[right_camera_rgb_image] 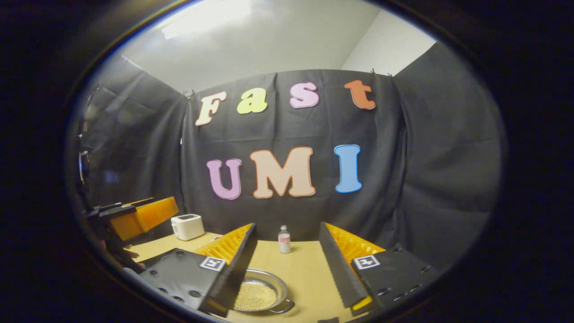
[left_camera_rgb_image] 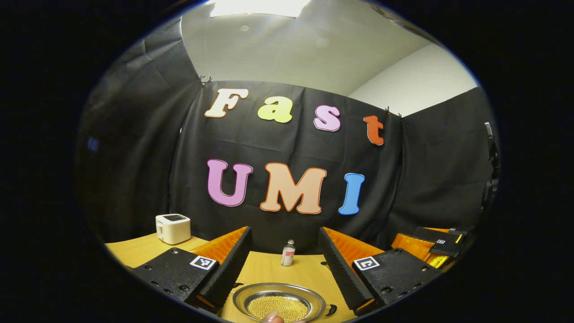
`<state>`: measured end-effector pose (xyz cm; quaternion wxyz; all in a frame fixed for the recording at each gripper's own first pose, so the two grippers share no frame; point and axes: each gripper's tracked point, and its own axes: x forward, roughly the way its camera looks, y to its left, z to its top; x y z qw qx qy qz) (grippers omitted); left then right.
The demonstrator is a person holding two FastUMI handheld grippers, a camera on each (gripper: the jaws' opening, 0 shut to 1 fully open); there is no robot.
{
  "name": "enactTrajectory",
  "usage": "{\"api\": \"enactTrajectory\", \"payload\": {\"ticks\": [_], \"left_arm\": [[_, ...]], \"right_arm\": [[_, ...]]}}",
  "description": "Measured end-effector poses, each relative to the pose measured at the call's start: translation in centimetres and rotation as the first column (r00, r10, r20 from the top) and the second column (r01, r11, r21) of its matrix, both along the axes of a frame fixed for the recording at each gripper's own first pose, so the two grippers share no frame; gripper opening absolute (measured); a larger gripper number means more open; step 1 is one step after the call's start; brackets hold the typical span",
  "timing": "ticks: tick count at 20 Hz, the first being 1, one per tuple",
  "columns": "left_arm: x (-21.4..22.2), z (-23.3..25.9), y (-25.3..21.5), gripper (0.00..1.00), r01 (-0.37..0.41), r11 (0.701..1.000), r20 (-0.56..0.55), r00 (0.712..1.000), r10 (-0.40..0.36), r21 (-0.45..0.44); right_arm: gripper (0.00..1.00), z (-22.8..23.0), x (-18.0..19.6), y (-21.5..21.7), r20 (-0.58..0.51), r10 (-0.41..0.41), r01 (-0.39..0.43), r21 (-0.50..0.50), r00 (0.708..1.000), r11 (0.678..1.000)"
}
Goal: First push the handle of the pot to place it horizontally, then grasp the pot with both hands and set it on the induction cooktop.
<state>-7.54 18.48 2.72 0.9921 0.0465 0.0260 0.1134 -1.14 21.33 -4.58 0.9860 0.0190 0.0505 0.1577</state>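
While both claws hang above the wooden surface [left_camera_rgb_image: 269, 269], the left claw [left_camera_rgb_image: 284, 269] stands spread wide, its fingers apart and holding nothing. The right claw [right_camera_rgb_image: 287, 269] is likewise spread and empty. The metal pot [left_camera_rgb_image: 279, 301], filled with small yellow grains, sits on the surface below and between the left claw's fingers; in the right gripper view the pot [right_camera_rgb_image: 260, 291] lies beside the left finger. A small bottle [left_camera_rgb_image: 288, 253] stands farther back, and a white toaster [left_camera_rgb_image: 173, 228] at the far left.
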Motion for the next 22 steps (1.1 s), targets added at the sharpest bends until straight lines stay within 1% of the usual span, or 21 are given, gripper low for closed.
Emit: {"api": "enactTrajectory", "payload": {"ticks": [1,4,5,7,8,9,10,11,12,14,15,16,17,18,19,20,21,22], "left_arm": [[-0.2,0.0,0.3,0.96,-0.004,1.0,-0.004,1.0,0.004,0.001],[-0.9,-0.2,1.6,0.96,-0.017,1.0,-0.015,1.0,0.017,0.005],[-1.1,-0.1,2.1,0.95,-0.025,1.0,-0.016,1.0,0.025,0.005],[-1.5,-0.3,3.1,0.95,-0.039,0.999,-0.022,0.999,0.039,0.002],[-1.4,-0.5,3.3,0.95,-0.042,0.999,-0.028,0.999,0.042,-0.004],[-1.5,-0.9,3.5,0.96,-0.041,0.999,-0.038,0.998,0.041,-0.009],[-1.5,-1.4,3.7,0.96,-0.043,0.999,-0.05,0.998,0.042,-0.013],[-1.6,-1.7,3.9,0.92,-0.042,0.999,-0.061,0.997,0.041,-0.015],[-1.6,-1.9,4.0,0.96,-0.041,0.999,-0.067,0.997,0.039,-0.015],[-1.6,-1.8,4.5,0.96,-0.049,0.999,-0.063,0.997,0.048,-0.014],[-1.7,-1.9,4.8,0.92,-0.054,0.998,-0.063,0.997,0.053,-0.015],[-1.7,-2.2,5.2,0.92,-0.06,0.998,-0.069,0.996,0.059,-0.014],[-1.8,-2.4,5.5,0.92,-0.069,0.998,-0.078,0.995,0.067,-0.012],[-1.9,-2.7,6.0,0.96,-0.08,0.997,-0.084,0.993,0.079,-0.008],[-2.0,-2.8,6.5,0.95,-0.091,0.996,-0.088,0.992,0.09,-0.007],[-2.4,-2.7,6.9,0.96,-0.101,0.995,-0.088,0.991,0.1,-0.009],[-2.5,-2.7,6.9,0.96,-0.104,0.995,-0.089,0.991,0.103,-0.01],[-2.6,-2.9,7.0,0.96,-0.105,0.994,-0.092,0.99,0.104,-0.008]], "right_arm": [[0.77,-0.2,0.0,0.1,-0.007,0.0,0.0,-0.001,1.0,1.0],[0.2,-2.3,0.0,-0.4,-0.06,-0.032,0.03,-0.032,0.998,0.999],[0.22,-4.1,-0.1,-0.1,-0.104,-0.021,0.017,-0.043,0.994,0.999],[0.13,-7.1,-1.2,1.0,-0.206,0.023,-0.036,-0.056,0.978,0.998],[0.08,-7.1,-3.1,0.1,-0.226,0.02,-0.036,-0.065,0.974,0.997],[0.02,-9.6,-1.9,0.2,-0.269,0.016,-0.039,-0.083,0.963,0.996],[0.0,-11.0,-2.1,0.1,-0.307,0.016,-0.046,-0.09,0.952,0.995],[0.0,-12.3,-2.4,0.2,-0.337,0.018,-0.051,-0.089,0.941,0.995],[0.02,-13.4,-2.8,0.3,-0.367,0.021,-0.058,-0.091,0.93,0.994],[0.02,-16.9,-4.0,0.6,-0.431,0.033,-0.09,-0.113,0.902,0.99],[0.02,-19.3,-5.0,0.7,-0.48,0.045,-0.116,-0.12,0.876,0.986],[0.0,-21.9,-6.2,1.0,-0.546,0.056,-0.141,-0.115,0.836,0.983],[0.02,-24.5,-7.4,1.1,-0.606,0.061,-0.155,-0.104,0.793,0.982],[0.03,-26.6,-8.4,1.2,-0.657,0.062,-0.159,-0.09,0.751,0.983],[0.02,-28.3,-9.2,1.1,-0.692,0.058,-0.155,-0.078,0.719,0.985],[0.03,-29.2,-9.4,1.1,-0.712,0.049,-0.146,-0.076,0.7,0.986],[0.0,-29.3,-9.6,0.9,-0.715,0.041,-0.143,-0.083,0.698,0.986],[0.02,-29.4,-9.4,1.0,-0.713,0.034,-0.142,-0.092,0.7,0.986]]}}
